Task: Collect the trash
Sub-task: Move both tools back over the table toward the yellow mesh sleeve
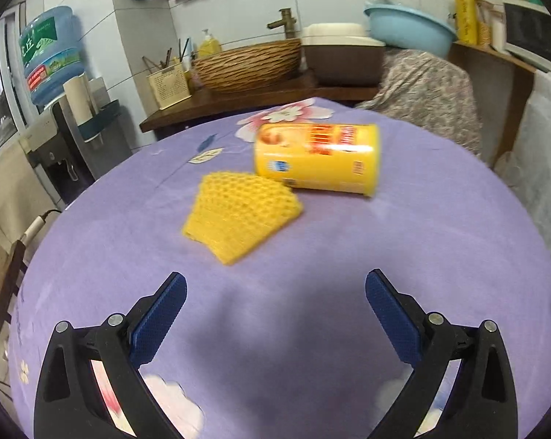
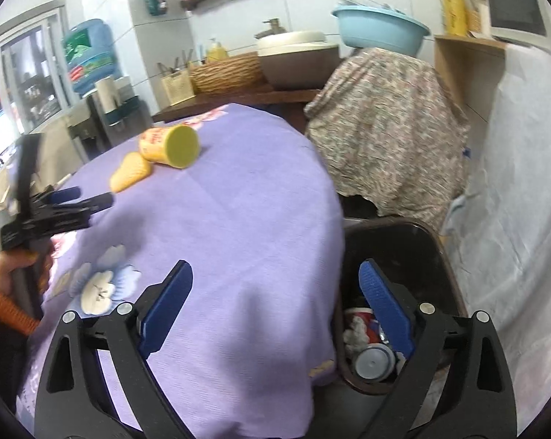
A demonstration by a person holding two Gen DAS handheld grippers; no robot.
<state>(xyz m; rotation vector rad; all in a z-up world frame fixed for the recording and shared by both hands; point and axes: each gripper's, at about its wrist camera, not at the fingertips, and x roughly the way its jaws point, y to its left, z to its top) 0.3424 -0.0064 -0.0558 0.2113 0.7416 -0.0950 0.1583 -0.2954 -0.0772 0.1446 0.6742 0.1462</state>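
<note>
While the purple-clothed surface [image 1: 421, 241] took up most of both views, your two grippers hung over its near edge with nothing in them. Off its right side stood the dark bin [image 2: 414, 241], already carrying a crushed can and some crumpled wrapping, so I judged the collecting to be partly done, with two pieces left to fetch.

The larger piece was the yellow canister [image 1: 317, 159], lying on its side near the middle of the surface, its closed end turned toward your right wrist camera. The smaller was the yellow foam net [image 1: 240, 214], flat on the cloth and touching the canister's near side, closer to you than the canister.

Your left gripper [image 1: 275, 294] pointed straight at the net with its jaws spread wide, and the net lay ahead of the fingertips, well short of being between them. Your right gripper [image 2: 275, 281] was just as wide, its right finger above the bin and its left finger above the cloth.

I took the step in hand to be the reach for the next piece. It called for you to carry the left gripper forward and low, since the net is thin and soft and would need a pinch at its near edge without nudging the canister, which could roll.
</note>
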